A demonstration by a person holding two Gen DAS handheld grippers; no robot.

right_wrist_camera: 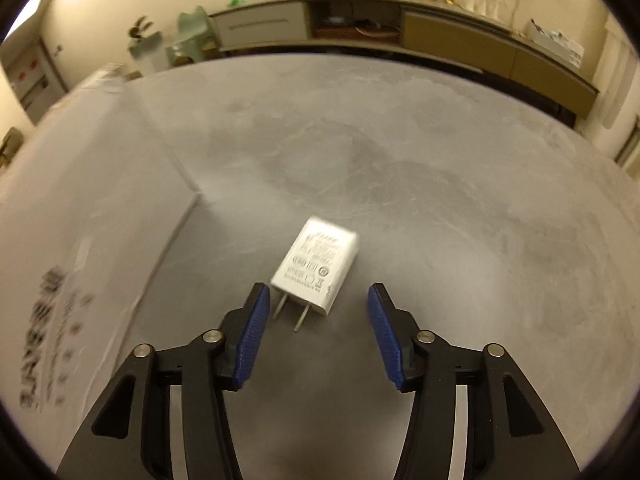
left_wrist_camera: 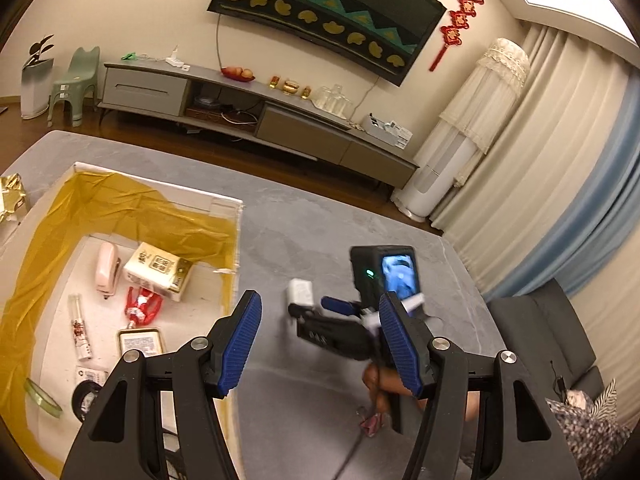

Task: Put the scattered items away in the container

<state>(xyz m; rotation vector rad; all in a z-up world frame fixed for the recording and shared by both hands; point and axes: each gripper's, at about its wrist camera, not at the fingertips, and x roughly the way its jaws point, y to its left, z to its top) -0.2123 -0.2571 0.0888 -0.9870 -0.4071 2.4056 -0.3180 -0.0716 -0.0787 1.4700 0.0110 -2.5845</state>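
A white plug charger [right_wrist_camera: 316, 266] lies on the grey table [right_wrist_camera: 440, 200], prongs pointing at my right gripper [right_wrist_camera: 316, 332]. That gripper is open, its blue pads on either side of the prongs and touching nothing. In the left wrist view the charger [left_wrist_camera: 301, 292] sits just right of the cardboard box [left_wrist_camera: 224, 204] lined with yellow film. The right gripper [left_wrist_camera: 310, 310] reaches toward it, held by a hand [left_wrist_camera: 380, 384]. My left gripper [left_wrist_camera: 320, 340] hangs open and empty above the box's right wall. Inside lie a pink stapler [left_wrist_camera: 107, 270], a white-gold carton [left_wrist_camera: 158, 270] and a red figure [left_wrist_camera: 142, 306].
The box also holds a tube [left_wrist_camera: 80, 328], a small tin [left_wrist_camera: 140, 342] and a tape roll [left_wrist_camera: 42, 398]. Its printed outer wall [right_wrist_camera: 80, 240] stands left of the charger. Gold foil [left_wrist_camera: 12, 196] lies beyond the box; a dark sofa [left_wrist_camera: 540, 332] borders the table's right edge.
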